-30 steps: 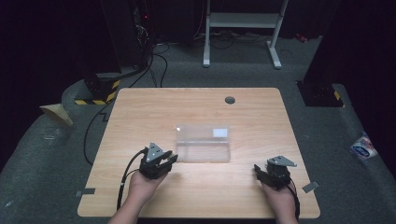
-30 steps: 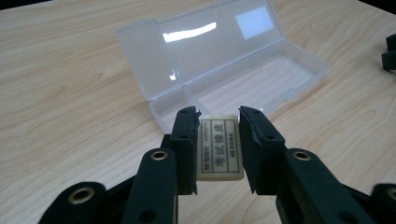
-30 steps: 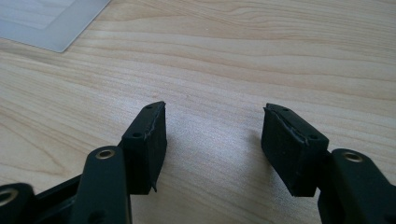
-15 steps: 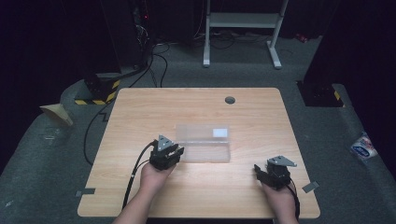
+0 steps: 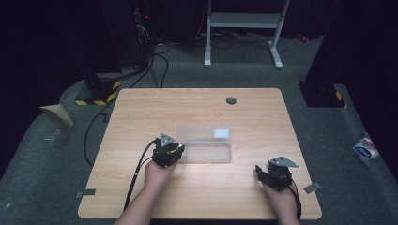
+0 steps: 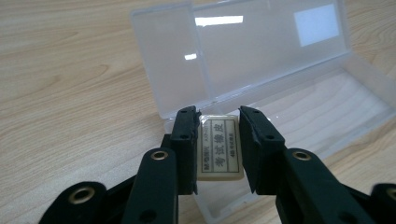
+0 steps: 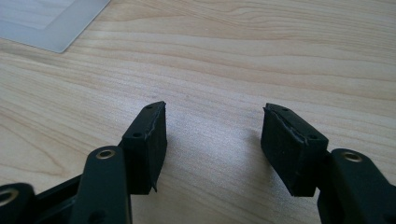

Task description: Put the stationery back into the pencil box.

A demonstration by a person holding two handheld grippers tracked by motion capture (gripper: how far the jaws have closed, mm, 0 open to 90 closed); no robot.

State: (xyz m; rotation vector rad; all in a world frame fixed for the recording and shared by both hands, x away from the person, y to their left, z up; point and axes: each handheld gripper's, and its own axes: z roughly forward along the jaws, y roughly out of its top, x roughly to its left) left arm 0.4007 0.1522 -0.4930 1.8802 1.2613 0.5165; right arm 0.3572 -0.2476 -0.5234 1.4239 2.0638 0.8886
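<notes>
Since the earlier frame our left gripper point(image 6: 218, 147), clamped on a cream rectangular labelled eraser point(image 6: 219, 148), has advanced over the clear plastic hinged case's point(image 5: 206, 151) left end; our empty right gripper point(image 7: 212, 147) rests half-open, well apart

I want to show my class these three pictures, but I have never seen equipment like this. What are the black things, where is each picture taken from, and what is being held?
A person sits at a wooden table with a hand-held gripping tool in each hand. One picture looks down from above; the other two come from small cameras riding on each tool, looking along its two black jaws.

On the table lies a clear plastic box with its lid open. The left tool, at the box's left end, is shut on a small cream eraser with printed characters, right over the box. The right tool rests apart with its jaws open on nothing, over bare wood.
</notes>
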